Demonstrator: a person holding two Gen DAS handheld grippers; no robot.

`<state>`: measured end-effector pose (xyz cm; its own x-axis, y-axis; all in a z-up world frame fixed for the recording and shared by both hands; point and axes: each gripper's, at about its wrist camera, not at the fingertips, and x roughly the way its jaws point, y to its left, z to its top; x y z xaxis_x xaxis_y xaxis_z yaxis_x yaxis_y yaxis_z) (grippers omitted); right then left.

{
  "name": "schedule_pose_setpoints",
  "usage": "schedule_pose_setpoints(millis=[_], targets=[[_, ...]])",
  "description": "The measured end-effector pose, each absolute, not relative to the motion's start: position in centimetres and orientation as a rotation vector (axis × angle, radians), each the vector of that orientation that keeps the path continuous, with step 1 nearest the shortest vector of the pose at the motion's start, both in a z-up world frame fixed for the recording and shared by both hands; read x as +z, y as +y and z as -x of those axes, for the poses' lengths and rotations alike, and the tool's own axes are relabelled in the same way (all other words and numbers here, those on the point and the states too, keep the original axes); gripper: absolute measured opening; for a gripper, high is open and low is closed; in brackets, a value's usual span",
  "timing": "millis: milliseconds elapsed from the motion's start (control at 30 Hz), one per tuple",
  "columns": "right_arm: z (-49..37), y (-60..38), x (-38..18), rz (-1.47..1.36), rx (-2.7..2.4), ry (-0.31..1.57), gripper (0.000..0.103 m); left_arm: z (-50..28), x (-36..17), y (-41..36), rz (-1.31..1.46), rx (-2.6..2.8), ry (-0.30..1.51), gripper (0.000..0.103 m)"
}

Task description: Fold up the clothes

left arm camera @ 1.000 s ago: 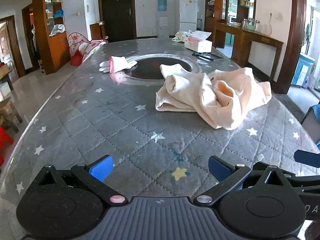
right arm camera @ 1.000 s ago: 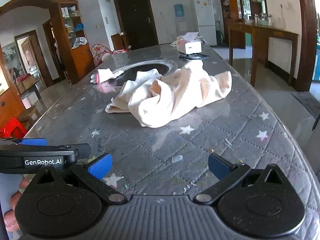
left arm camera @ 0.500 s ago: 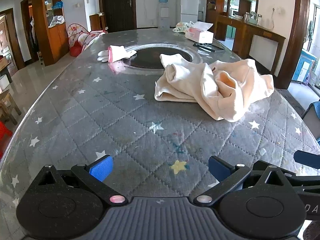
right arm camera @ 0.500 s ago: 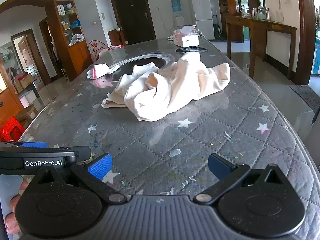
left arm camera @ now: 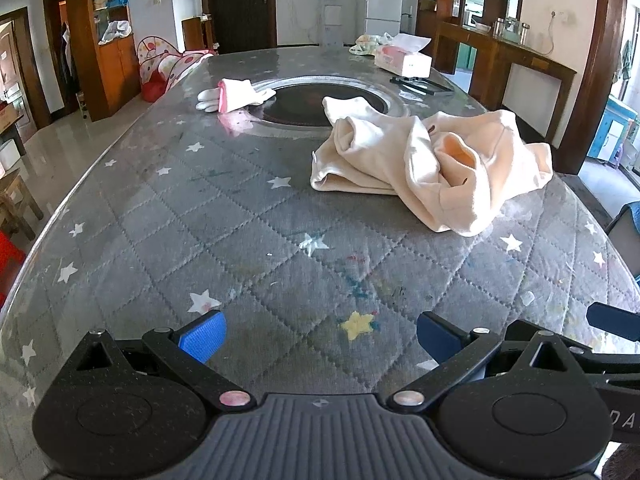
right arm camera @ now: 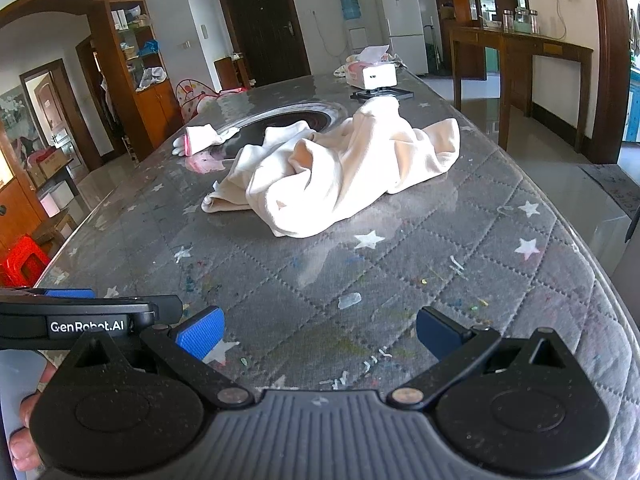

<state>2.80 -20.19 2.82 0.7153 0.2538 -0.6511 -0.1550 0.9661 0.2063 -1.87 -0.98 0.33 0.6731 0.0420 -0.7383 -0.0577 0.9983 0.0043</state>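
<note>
One table (left arm camera: 168, 216), long and covered in a quilted grey cloth with stars, carries everything; its near half is bare, which leaves room to spread and fold. One round dark hob (left arm camera: 320, 100) is sunk in its middle at about 12 o'clock in the left view.

One garment (left arm camera: 424, 160), cream and crumpled in a heap, lies at roughly 1 o'clock from the left gripper and 12 o'clock from the right, its far edge lapping the hob rim. It is bunched with an opening gaping on top, so it looks unfolded and untouched; I judge the task is at its start, and the heap will need pulling flat onto the bare near cloth first.

Two grippers, side by side at the near edge of the table. The left gripper (left arm camera: 318, 332) has its blue pads wide apart and nothing between them. The right gripper (right arm camera: 318, 330) is likewise spread wide and empty. Both sit well short of the garment and point toward it, likely poised to reach in.

One tissue box (left arm camera: 402, 62) stands at the far end, 1 o'clock. One flat black thing (left arm camera: 420, 85) lies just before it. One white and pink glove (left arm camera: 234, 94) lies at 11 o'clock, touching the hob rim.
</note>
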Motion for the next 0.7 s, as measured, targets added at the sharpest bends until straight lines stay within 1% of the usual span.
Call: schedule_pose_setpoints(millis=[700], targets=[[-2.71,-20.26,2.45,-0.145,0.224,0.752,0.103,1.89,-0.04,-1.08,0.025,0.063,0.847,0.103]])
